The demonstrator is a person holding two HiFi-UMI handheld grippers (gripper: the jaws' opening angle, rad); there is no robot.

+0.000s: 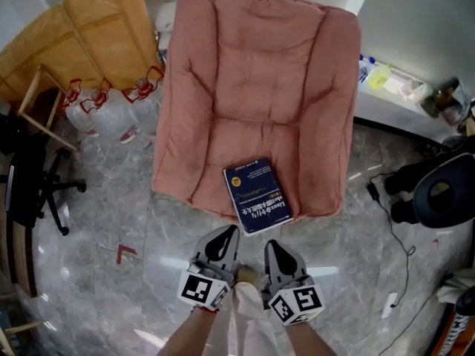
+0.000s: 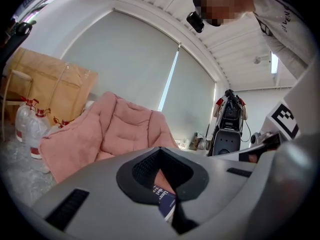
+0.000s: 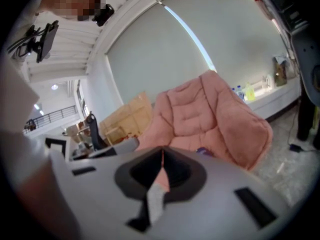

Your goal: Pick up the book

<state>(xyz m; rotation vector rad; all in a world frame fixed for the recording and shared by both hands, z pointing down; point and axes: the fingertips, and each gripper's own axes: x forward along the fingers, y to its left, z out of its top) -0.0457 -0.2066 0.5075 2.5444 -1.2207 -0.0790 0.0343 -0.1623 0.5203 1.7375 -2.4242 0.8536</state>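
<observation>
A dark blue book point(image 1: 258, 195) lies flat on the front edge of a pink cushioned chair point(image 1: 252, 87), its lower end slightly over the seat's rim. My left gripper point(image 1: 228, 231) and right gripper point(image 1: 270, 243) hover side by side over the floor just in front of the book, apart from it. Both are shut with nothing held. In the left gripper view the jaws point(image 2: 160, 149) meet at the tips, and the book point(image 2: 165, 200) shows through the slit below them. The right gripper point(image 3: 162, 150) points at the pink chair point(image 3: 210, 114).
Several large water bottles point(image 1: 104, 113) and flattened cardboard point(image 1: 82, 28) stand left of the chair. A black office chair point(image 1: 30, 176) is at the far left. A black machine point(image 1: 438, 191) and cables point(image 1: 401, 251) lie at the right, below a white ledge point(image 1: 386, 102).
</observation>
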